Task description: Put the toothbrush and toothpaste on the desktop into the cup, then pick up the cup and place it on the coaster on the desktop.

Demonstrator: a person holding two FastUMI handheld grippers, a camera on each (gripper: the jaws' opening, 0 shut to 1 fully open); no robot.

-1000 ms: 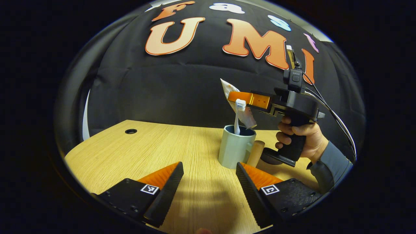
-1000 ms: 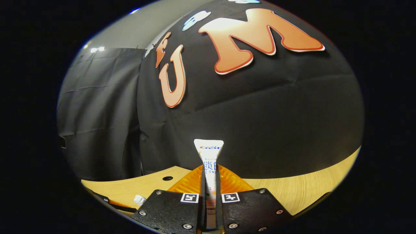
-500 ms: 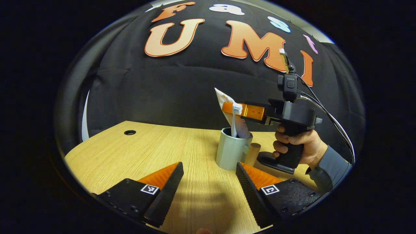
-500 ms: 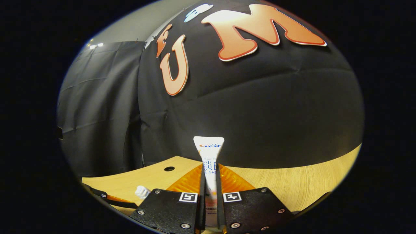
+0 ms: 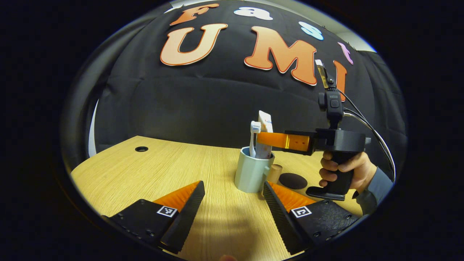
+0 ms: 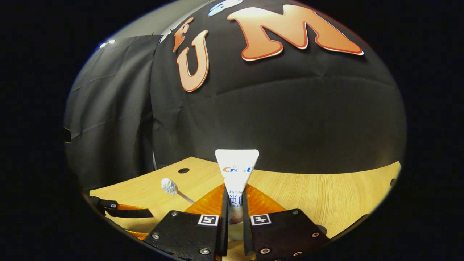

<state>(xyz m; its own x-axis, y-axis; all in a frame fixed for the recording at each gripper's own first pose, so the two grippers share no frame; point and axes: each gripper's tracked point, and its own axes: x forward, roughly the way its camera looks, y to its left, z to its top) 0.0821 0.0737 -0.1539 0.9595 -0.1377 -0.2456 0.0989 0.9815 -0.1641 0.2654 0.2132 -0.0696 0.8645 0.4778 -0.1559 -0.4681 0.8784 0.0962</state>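
The left gripper (image 5: 232,203) rests apart and empty on the surface (image 5: 145,174), the cup (image 5: 252,174) just ahead. The right gripper (image 6: 232,203) clamps the upright toothpaste (image 6: 236,170), apparently seated inside the cup beside the toothbrush (image 5: 255,139); the coaster (image 5: 293,180) lies right of the cup.

Pale grey-green cup (image 5: 251,174), white toothbrush (image 5: 255,127), orange ribbed fingers (image 5: 286,139).
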